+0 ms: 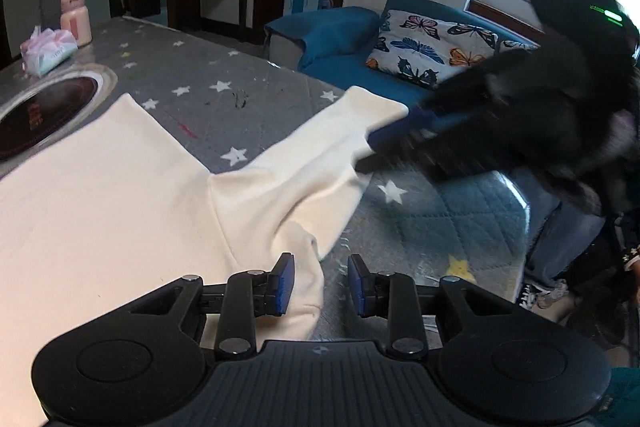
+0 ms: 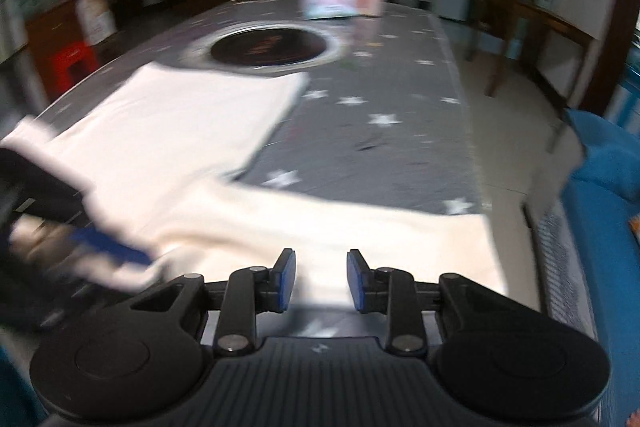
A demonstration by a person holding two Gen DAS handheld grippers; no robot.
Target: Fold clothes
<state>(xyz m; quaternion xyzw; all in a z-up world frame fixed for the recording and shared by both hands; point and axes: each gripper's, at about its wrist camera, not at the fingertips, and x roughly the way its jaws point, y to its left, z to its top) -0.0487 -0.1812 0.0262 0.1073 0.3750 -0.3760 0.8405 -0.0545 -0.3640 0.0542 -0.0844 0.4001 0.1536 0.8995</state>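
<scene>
Figure legend. A cream long-sleeved garment (image 1: pixel 100 195) lies spread flat on a grey star-print tablecloth (image 1: pixel 224 79), its body toward 9 o'clock in the left wrist view and one sleeve (image 1: pixel 320 147) reaching out toward 2 o'clock. The flat spread probably serves as the starting layout for folding, with the sleeve extended so that it can be brought across the body.

The left gripper (image 1: pixel 320 285) hangs above the garment's near edge at 6 o'clock; its jaws stand apart with nothing pinched, one pad over cloth, the other over bare tablecloth. The right gripper (image 1: pixel 384 143), blurred, meets the sleeve's cuff end at 3 o'clock; in its own view its jaws are likewise parted above the sleeve (image 2: pixel 320 227), and no fabric is clearly clamped between them.

Edges: the sleeve's cuff lies close to the table's edge (image 2: pixel 476 155), past which the floor and a blue sofa (image 1: pixel 360 39) begin. A round dark inset hob (image 1: pixel 44 115) touches or slightly underlies the garment's far corner at 10 o'clock; which, cannot be told.

Open room: bare tablecloth extends from 11 to 1 o'clock. A pink bottle (image 1: pixel 76 17) and a tissue pack (image 1: pixel 48 49) stand well apart from the cloth, at the far end
</scene>
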